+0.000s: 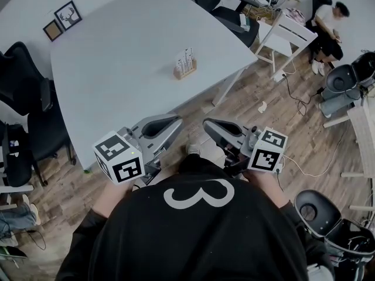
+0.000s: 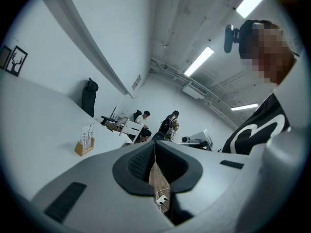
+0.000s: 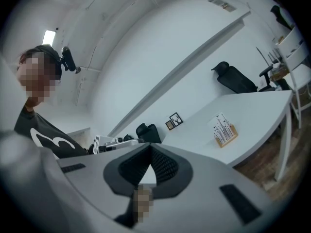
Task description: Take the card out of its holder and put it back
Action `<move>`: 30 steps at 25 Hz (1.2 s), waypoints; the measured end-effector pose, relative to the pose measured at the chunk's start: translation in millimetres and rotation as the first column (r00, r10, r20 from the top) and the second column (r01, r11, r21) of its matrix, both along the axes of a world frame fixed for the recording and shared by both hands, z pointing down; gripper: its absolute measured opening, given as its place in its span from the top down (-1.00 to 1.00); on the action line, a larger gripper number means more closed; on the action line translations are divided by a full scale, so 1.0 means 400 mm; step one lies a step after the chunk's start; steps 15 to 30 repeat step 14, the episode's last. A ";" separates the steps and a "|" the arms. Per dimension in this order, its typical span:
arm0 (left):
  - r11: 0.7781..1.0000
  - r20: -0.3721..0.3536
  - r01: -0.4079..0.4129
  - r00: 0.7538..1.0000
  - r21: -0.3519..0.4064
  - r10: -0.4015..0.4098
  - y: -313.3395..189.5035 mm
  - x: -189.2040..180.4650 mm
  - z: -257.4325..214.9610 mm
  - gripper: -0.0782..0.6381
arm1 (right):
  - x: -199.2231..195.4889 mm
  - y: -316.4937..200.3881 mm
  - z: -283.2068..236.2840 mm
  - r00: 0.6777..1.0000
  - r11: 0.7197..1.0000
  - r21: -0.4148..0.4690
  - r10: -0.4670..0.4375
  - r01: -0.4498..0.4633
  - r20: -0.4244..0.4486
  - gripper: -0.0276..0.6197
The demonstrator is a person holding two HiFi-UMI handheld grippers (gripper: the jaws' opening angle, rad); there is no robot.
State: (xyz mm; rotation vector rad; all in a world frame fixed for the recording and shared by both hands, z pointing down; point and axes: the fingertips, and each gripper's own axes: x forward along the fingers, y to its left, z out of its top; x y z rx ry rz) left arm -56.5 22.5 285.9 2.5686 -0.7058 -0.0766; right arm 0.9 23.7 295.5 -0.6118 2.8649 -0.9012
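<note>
A white card stands upright in a small wooden holder on the white table, toward its right side. The holder shows small at the left in the left gripper view, and the holder sits at the right in the right gripper view. My left gripper and right gripper are held close to my chest, off the table's near edge and well short of the holder. Both sets of jaws are shut with nothing between them, their tips turned toward each other.
Two small picture frames lie at the table's far left corner. Black office chairs stand at the left and far side. A white folding chair and a seated person are at the far right. A cable runs over the wooden floor.
</note>
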 end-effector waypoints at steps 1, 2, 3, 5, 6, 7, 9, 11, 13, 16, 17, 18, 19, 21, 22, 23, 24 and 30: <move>1.000 -0.002 0.003 1.000 -0.003 -0.003 -0.004 0.001 0.001 0.73 | 0.002 -0.004 0.001 1.000 1.000 -0.001 0.001 -0.001 0.000 0.89; 1.000 -0.004 0.004 1.000 -0.007 -0.004 -0.007 0.002 0.003 0.73 | 0.003 -0.007 0.003 1.000 1.000 -0.002 0.002 -0.002 0.000 0.89; 1.000 -0.007 0.004 1.000 -0.009 -0.004 -0.007 0.002 0.006 0.73 | 0.002 -0.006 0.006 1.000 1.000 -0.002 0.002 -0.002 0.001 0.89; 1.000 -0.008 -0.001 1.000 -0.008 0.001 0.003 0.000 0.009 0.73 | -0.004 0.005 0.009 1.000 1.000 0.001 0.000 0.000 0.001 0.89; 1.000 -0.006 -0.003 1.000 -0.005 0.003 0.010 -0.002 0.009 0.73 | -0.009 0.013 0.008 1.000 1.000 0.003 -0.002 0.002 0.000 0.89; 1.000 -0.004 -0.003 1.000 -0.003 0.003 0.019 -0.005 0.008 0.73 | -0.013 0.023 0.006 1.000 1.000 0.004 -0.003 0.003 0.000 0.89; 1.000 -0.003 -0.003 1.000 0.001 0.003 0.033 -0.010 0.004 0.73 | -0.017 0.037 0.002 1.000 1.000 0.007 -0.002 0.002 0.000 0.89; 1.000 0.001 -0.003 1.000 0.002 0.003 0.032 -0.009 0.003 0.73 | -0.014 0.038 0.001 1.000 1.000 0.007 0.001 -0.001 -0.002 0.89; 1.000 0.002 -0.003 1.000 0.000 0.003 0.022 -0.006 0.003 0.73 | -0.008 0.027 0.004 1.000 1.000 0.005 0.004 -0.004 -0.006 0.89; 1.000 0.002 -0.004 1.000 -0.001 0.004 0.015 -0.004 0.004 0.73 | -0.006 0.021 0.005 1.000 1.000 0.003 0.005 -0.005 -0.008 0.89; 1.000 0.002 -0.004 1.000 -0.001 0.004 0.015 -0.004 0.004 0.73 | -0.006 0.021 0.005 1.000 1.000 0.003 0.005 -0.005 -0.008 0.89; 1.000 0.002 -0.004 1.000 -0.001 0.004 0.015 -0.004 0.004 0.73 | -0.006 0.021 0.005 1.000 1.000 0.003 0.005 -0.005 -0.008 0.89; 1.000 0.002 -0.004 1.000 -0.001 0.004 0.015 -0.004 0.004 0.73 | -0.006 0.021 0.005 1.000 1.000 0.003 0.005 -0.005 -0.008 0.89; 1.000 0.002 -0.004 1.000 -0.001 0.004 0.015 -0.004 0.004 0.73 | -0.006 0.021 0.005 1.000 1.000 0.003 0.005 -0.005 -0.008 0.89; 1.000 0.002 -0.004 1.000 -0.001 0.004 0.015 -0.004 0.004 0.73 | -0.006 0.021 0.005 1.000 1.000 0.003 0.005 -0.005 -0.008 0.89; 1.000 0.002 -0.004 1.000 -0.001 0.004 0.015 -0.004 0.004 0.73 | -0.006 0.021 0.005 1.000 1.000 0.003 0.005 -0.005 -0.008 0.89; 1.000 0.002 -0.004 1.000 -0.001 0.004 0.015 -0.004 0.004 0.73 | -0.006 0.021 0.005 1.000 1.000 0.003 0.005 -0.005 -0.008 0.89; 1.000 0.002 -0.004 1.000 -0.001 0.004 0.015 -0.004 0.004 0.73 | -0.006 0.021 0.005 1.000 1.000 0.003 0.005 -0.005 -0.008 0.89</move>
